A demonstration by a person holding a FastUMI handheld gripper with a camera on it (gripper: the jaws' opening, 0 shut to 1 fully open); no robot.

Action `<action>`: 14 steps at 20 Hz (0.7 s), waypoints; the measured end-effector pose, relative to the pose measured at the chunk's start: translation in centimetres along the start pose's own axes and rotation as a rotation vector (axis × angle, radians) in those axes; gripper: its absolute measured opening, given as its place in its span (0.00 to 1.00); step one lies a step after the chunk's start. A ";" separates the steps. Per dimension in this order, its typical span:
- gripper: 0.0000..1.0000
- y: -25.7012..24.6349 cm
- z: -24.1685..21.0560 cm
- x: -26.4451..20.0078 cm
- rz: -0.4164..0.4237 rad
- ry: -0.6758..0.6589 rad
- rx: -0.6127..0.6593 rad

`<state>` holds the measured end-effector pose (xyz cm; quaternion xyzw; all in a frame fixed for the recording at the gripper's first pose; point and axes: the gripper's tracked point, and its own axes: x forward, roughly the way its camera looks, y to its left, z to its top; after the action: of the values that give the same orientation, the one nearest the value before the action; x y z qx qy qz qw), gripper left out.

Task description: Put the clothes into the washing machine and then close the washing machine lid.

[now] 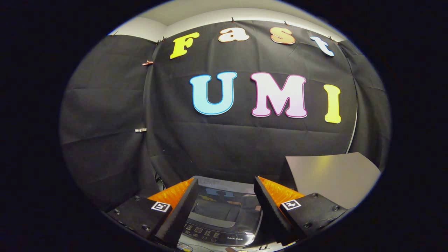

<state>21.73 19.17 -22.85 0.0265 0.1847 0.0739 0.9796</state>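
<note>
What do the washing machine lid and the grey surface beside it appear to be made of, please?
The washing machine lid, seen between the open gripper fingers, looks like glossy dark glass or hard plastic: it mirrors the wall behind it. The grey surface, beyond the right finger, looks like a smooth matte board or laminate with a soft sheen; its exact material cannot be told.

The washing machine lid looks like glossy dark glass or plastic, mirror-smooth (it reflects the wall). Its control panel is shiny plastic too. The booth wall is matt black cloth, creased and held by small metal clips. A grey board appears smooth, faintly satin.
</note>
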 end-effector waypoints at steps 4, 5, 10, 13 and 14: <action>0.99 -2.1 1.8 -4.1 0.010 -0.055 0.002; 0.99 -2.8 2.4 -5.2 0.006 -0.074 -0.001; 0.99 -5.3 4.9 -10.6 0.019 -0.118 -0.011; 0.99 -7.0 6.4 -14.1 0.015 -0.159 -0.011; 0.99 -7.7 6.9 -15.1 0.011 -0.174 -0.013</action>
<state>11.33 9.09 -11.64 0.0276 0.0983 0.0778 0.9917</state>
